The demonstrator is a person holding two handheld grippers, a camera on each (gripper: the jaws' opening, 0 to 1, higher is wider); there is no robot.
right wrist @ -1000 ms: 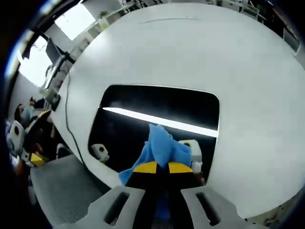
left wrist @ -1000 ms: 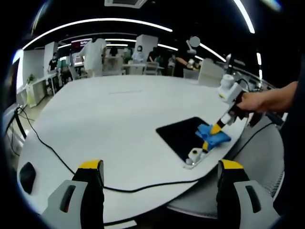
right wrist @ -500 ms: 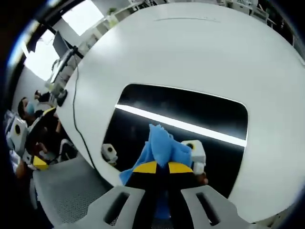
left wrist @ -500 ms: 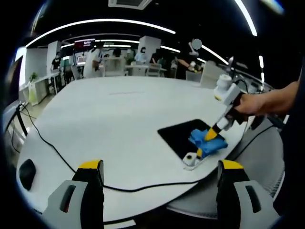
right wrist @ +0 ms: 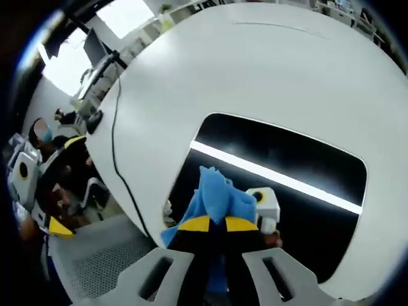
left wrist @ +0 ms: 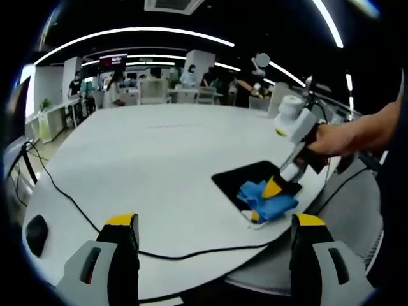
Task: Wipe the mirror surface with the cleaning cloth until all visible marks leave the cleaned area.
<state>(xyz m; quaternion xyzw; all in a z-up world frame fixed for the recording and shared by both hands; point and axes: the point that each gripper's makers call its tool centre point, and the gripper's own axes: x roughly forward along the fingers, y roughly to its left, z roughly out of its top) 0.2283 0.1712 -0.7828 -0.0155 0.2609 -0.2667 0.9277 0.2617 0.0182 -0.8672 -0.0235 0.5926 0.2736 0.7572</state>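
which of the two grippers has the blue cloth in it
The right gripper: its yellow-tipped jaws are closed on the blue cloth over the dark mirror. The left gripper hangs open above the white table, holding nothing.

blue cloth, dark mirror, white table, black cable, yellow-tipped grey jaws
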